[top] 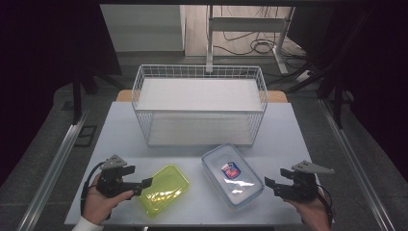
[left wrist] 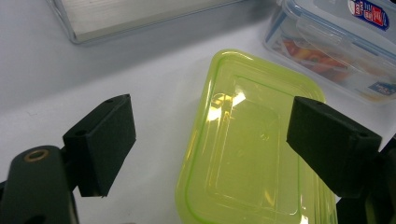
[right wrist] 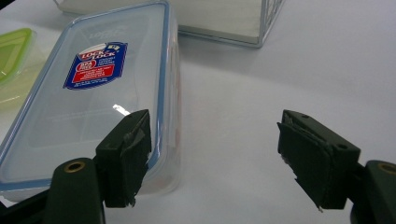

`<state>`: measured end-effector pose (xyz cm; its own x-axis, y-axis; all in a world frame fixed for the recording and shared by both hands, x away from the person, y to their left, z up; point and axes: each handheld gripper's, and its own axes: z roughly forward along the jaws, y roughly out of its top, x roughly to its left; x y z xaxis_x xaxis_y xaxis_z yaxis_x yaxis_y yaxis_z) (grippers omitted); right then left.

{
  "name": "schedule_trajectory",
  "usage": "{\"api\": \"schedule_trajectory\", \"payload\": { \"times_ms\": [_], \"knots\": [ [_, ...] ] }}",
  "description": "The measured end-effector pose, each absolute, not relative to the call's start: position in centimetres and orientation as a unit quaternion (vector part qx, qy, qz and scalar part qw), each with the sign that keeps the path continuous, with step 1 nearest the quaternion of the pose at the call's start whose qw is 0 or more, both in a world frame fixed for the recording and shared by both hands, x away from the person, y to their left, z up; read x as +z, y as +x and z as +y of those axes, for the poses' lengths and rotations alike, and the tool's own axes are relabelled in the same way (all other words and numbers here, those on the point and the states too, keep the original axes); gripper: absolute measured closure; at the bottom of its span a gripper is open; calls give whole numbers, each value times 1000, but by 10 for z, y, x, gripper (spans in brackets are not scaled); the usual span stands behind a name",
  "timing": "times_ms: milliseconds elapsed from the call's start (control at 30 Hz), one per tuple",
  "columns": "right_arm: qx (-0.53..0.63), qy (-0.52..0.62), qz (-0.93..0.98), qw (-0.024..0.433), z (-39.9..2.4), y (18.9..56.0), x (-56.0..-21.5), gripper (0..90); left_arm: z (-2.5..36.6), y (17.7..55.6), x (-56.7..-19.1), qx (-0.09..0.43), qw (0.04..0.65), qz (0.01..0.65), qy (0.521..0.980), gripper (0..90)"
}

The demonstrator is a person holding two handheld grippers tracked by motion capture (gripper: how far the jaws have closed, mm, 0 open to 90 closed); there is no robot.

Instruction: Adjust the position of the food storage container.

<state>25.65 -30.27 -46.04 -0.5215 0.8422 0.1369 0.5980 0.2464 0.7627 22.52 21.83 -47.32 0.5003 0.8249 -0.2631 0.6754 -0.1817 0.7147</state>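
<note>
The left tool (top: 146, 183) is held released, its jaws spread wide and empty, just beside the near left edge of the green box (top: 165, 189), which lies on the surface (top: 120, 130). The right tool (top: 269, 183) is likewise released and empty, near the right side of the clear box (top: 232, 174) with the blue-rimmed lid. A wire basket (top: 199, 103) stands behind both boxes.
</note>
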Motion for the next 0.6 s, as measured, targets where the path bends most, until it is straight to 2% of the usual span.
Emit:
{"api": "schedule_trajectory", "payload": {
  "times_ms": [333, 467, 533, 600],
  "knots": [
    [397, 464, 778, 143, -302, 258, -460, 304, 219, 224, -473, 92, 409, 492, 763, 150],
    [397, 462, 781, 142, -301, 257, -459, 365, 220, 225, -474, 92, 409, 493, 763, 150],
    [402, 454, 783, 139, -298, 255, -455, 454, 221, 225, -473, 93, 409, 492, 763, 150],
    [408, 441, 787, 137, -294, 253, -450, 502, 220, 225, -473, 93, 409, 492, 763, 150]
  ]
}}
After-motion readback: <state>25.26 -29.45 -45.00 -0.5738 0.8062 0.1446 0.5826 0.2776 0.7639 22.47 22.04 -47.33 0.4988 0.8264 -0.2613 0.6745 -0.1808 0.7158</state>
